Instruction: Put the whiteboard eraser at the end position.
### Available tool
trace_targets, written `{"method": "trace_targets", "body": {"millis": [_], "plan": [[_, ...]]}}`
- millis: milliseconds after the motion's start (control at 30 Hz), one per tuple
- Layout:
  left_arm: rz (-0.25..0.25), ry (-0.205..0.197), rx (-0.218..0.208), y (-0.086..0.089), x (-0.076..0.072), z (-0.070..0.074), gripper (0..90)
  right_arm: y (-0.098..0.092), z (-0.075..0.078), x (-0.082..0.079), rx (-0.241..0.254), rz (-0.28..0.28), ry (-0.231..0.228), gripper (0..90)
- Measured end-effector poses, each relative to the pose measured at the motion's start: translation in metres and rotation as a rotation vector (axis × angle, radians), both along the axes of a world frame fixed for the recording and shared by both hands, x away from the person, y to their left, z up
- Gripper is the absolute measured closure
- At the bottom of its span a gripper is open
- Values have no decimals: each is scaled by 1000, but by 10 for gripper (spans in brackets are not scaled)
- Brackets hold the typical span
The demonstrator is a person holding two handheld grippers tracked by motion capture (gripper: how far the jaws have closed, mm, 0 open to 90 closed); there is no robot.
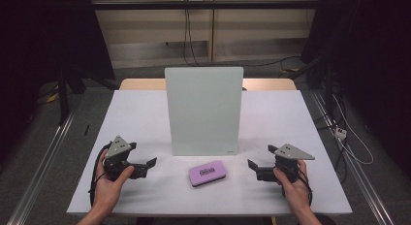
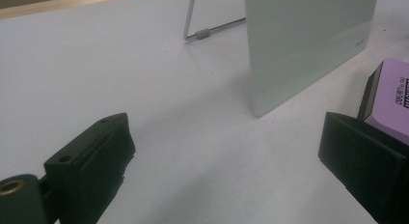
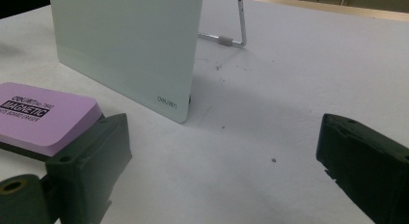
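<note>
Both grippers, left (image 1: 148, 165) and right (image 1: 253, 166), are gaping wide and gripping nothing near the table's (image 1: 140, 118) front edge. Between them a purple eraser (image 1: 207, 172) is lying flat, reading "deli" and "MAGNETIC". Behind it a white board (image 1: 203, 110) marked "deli" is standing mid-table.

Purple eraser (image 3: 43, 120) beside whiteboard (image 3: 128, 45) (upright)

One board (image 1: 203, 108), one purple eraser (image 1: 207, 172), one table (image 1: 140, 118), two grippers: left gripper (image 1: 151, 163), right gripper (image 1: 252, 165).
</note>
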State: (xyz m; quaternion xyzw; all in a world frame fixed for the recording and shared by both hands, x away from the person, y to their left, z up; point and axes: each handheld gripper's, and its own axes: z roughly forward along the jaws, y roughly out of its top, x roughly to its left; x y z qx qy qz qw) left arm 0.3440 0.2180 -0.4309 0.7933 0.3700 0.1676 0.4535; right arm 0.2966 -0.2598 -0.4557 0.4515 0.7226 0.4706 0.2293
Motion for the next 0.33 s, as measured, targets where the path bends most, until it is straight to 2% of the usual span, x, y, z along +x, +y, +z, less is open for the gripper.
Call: {"method": "trace_targets", "body": {"millis": [67,167,233,267,333], "plan": [[5,-2,-13,1,-2,-2,48,-1,0,0,-3,-1,-2,50],[-2,-14,-6,5,-5,-3,48,-2,0,-1,1,-6,-1,50],[9,-5,-17,7,-6,-5,48,-3,0,-1,-1,-11,0,50],[15,-13,-10,7,-5,-5,48,-3,0,-1,2,-10,0,50],[22,2,-13,7,-5,-8,48,-3,0,0,2,-10,1,51]]}}
